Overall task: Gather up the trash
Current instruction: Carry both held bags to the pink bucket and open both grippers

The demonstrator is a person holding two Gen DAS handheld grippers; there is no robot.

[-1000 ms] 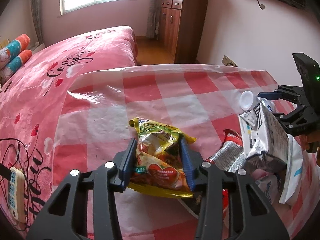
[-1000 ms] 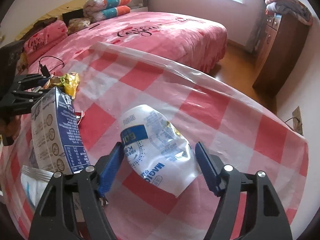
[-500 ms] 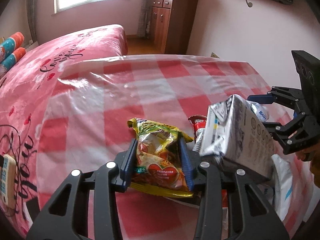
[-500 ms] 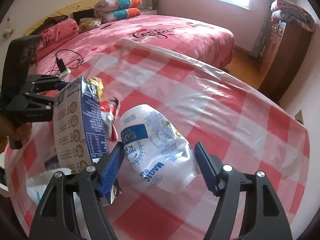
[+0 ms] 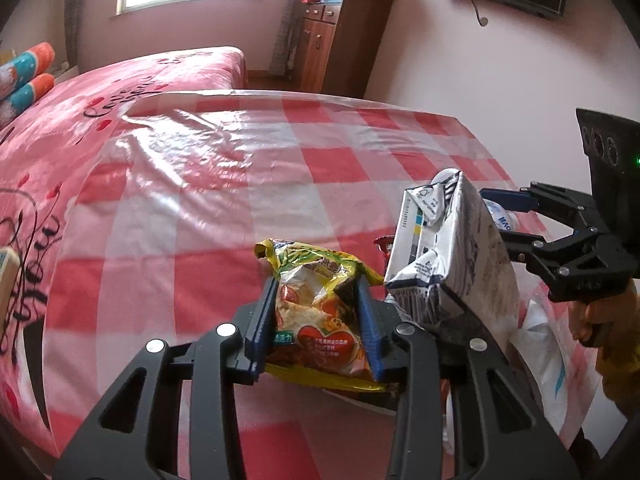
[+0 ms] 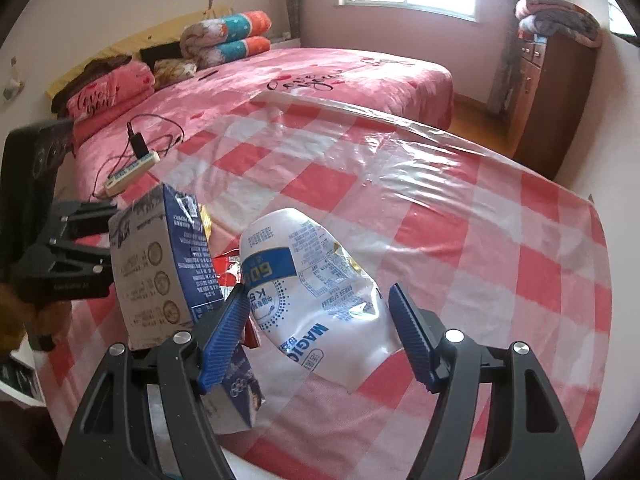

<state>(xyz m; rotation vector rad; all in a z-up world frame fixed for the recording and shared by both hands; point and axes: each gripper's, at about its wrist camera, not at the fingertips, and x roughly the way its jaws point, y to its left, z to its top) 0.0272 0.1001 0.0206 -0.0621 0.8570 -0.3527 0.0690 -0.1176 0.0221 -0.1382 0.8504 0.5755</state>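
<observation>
Two pieces of trash sit between your fingers, and the white milk pouch [image 6: 316, 300] is the one the next move turns on: it lies dead ahead of your right gripper [image 6: 320, 334] on the checked tablecloth [image 6: 500, 240], its long axis running away from you and slightly left, so the fingers flank its near end. Those fingers stand wide; the left one looks to be touching the pouch's edge, the right one is clear of it, so nothing is gripped there. Your left gripper [image 5: 318, 322] is closed narrow on the yellow snack wrapper [image 5: 320, 320], which is pinched across its width and appears lifted off the cloth. Just right of it the milk carton [image 5: 444, 252] leans, tilted, over the trash pile between your two grippers. Against the frame a second ago, the carton has tipped from upright toward your left gripper and now crowds its right finger, and your left view has swung so more cloth shows. Your right gripper's spread and the pouch's place between the fingers look unchanged. You likely need only close on the pouch.
</observation>
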